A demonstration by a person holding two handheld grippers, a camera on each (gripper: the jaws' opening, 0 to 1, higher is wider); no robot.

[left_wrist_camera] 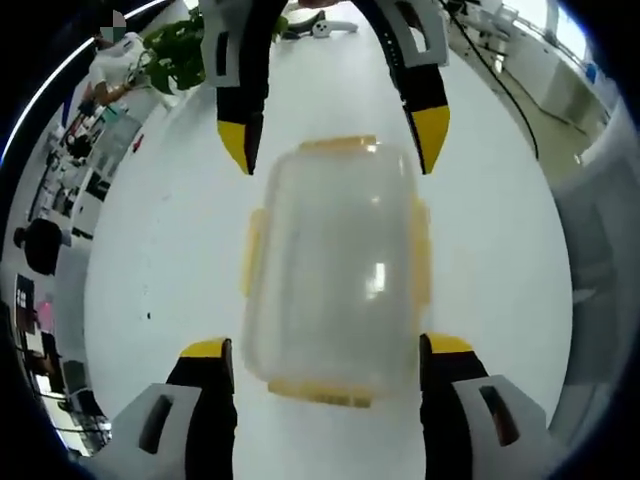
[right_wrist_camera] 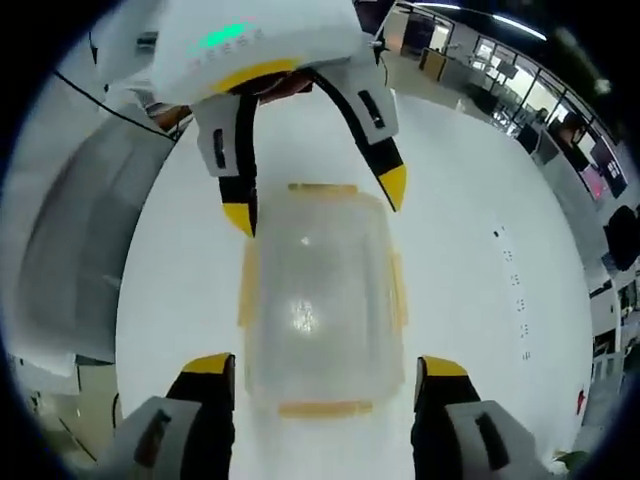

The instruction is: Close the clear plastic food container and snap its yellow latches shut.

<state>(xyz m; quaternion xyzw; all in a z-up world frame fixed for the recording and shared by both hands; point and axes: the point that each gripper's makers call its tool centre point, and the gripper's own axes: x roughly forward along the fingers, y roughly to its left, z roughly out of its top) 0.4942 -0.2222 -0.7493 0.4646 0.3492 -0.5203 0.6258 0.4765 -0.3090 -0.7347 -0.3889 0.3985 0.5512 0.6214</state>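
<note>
A clear plastic food container (left_wrist_camera: pixel 335 270) (right_wrist_camera: pixel 320 300) lies on the white table (left_wrist_camera: pixel 150 260) with its lid on top. Yellow latches (left_wrist_camera: pixel 252 250) run along its four sides; I cannot tell whether they are snapped down. My left gripper (left_wrist_camera: pixel 326 348) is open, its yellow-tipped jaws standing either side of the container's near end. My right gripper (right_wrist_camera: pixel 325 366) is open too, straddling the opposite end. Each gripper faces the other across the container: the right gripper (left_wrist_camera: pixel 335 140) comes in from the top of the left gripper view, and the left gripper (right_wrist_camera: pixel 316 200) from the top of the right gripper view.
A green plant (left_wrist_camera: pixel 175 55) and a small white object (left_wrist_camera: pixel 320 27) stand at the table's far end. Black cables (left_wrist_camera: pixel 500 80) trail along one table edge. A grey surface (right_wrist_camera: pixel 80 250) lies beyond the other edge. Office desks surround the table.
</note>
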